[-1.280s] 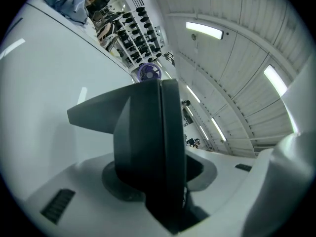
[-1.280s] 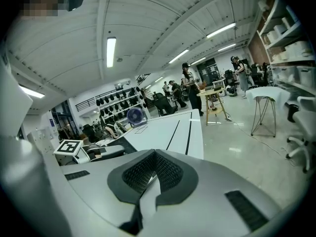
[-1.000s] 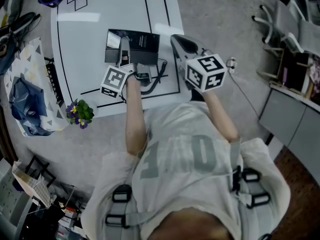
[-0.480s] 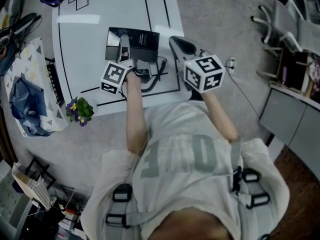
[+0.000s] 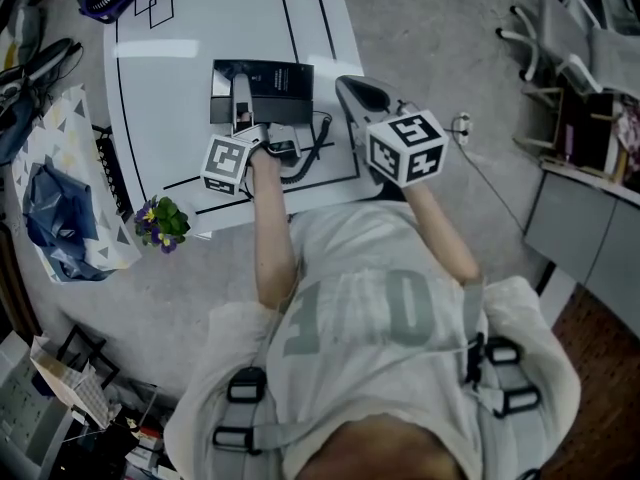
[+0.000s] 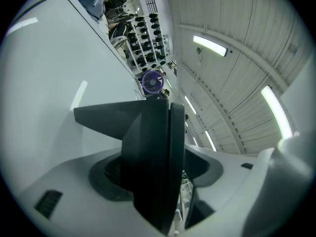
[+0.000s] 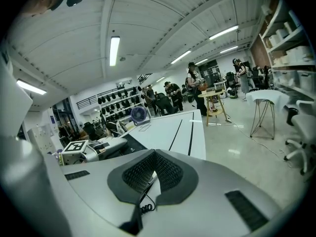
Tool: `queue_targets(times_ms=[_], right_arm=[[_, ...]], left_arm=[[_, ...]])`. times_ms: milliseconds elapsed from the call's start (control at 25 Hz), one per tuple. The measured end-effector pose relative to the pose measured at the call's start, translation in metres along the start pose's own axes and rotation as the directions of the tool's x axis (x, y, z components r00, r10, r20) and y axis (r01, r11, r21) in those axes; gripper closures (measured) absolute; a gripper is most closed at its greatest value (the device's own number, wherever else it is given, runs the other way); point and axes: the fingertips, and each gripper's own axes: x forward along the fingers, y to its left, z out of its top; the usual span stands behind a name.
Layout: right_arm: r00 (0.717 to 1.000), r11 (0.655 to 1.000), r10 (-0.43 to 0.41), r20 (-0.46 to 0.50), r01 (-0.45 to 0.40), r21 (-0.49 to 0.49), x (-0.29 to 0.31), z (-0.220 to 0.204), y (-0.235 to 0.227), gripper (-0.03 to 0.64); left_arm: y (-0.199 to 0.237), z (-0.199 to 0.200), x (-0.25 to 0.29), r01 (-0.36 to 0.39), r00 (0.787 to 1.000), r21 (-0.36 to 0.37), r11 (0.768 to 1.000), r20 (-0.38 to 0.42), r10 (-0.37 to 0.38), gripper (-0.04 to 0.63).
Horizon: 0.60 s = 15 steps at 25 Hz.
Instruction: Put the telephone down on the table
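Right, the left claw [image 5: 256, 134] is opening wide, a dark slab of the telephone [image 5: 262, 90] standing between its parting jaws but not squeezed, while the right claw [image 5: 352, 88] hovers clenched and empty near the set's right side. The risk, I'd say, is the coiled cord [image 5: 302, 156] lying right by that left claw: snag it while backing out and it could drag the handset [image 5: 240, 106] askew. The telephone sits on the white table [image 5: 200, 28], handset along its left side, long axis running away from the person, near end toward the left claw.
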Motion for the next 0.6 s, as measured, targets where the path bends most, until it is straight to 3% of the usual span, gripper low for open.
queue_targets(times_ms=[80, 200, 280, 480, 600], right_arm=[[1.0, 1.0, -0.004, -0.002, 0.004, 0.0, -0.003, -0.001, 0.0, 0.609], [1.0, 1.0, -0.006, -0.012, 0.006, 0.006, -0.006, -0.004, 0.003, 0.609], [1.0, 1.0, -0.004, -0.015, 0.004, 0.004, -0.006, -0.005, 0.005, 0.609], [1.0, 1.0, 0.0, -0.021, 0.0, -0.017, -0.007, -0.005, 0.011, 0.609], [1.0, 1.0, 0.004, -0.027, -0.005, -0.017, -0.006, -0.006, 0.013, 0.609]], left_arm=[[0.001, 0.002, -0.003, 0.011, 1.0, -0.028, 1.0, 0.013, -0.011, 0.318], [0.012, 0.013, -0.015, 0.052, 0.995, -0.157, 0.986, 0.091, -0.038, 0.318], [0.016, 0.017, -0.021, 0.08, 0.992, -0.189, 0.979, 0.113, -0.059, 0.316], [0.0, 0.018, -0.034, 0.079, 0.996, -0.061, 0.995, 0.049, -0.076, 0.318], [-0.004, 0.017, -0.04, 0.098, 0.995, -0.057, 0.994, 0.013, -0.098, 0.318]])
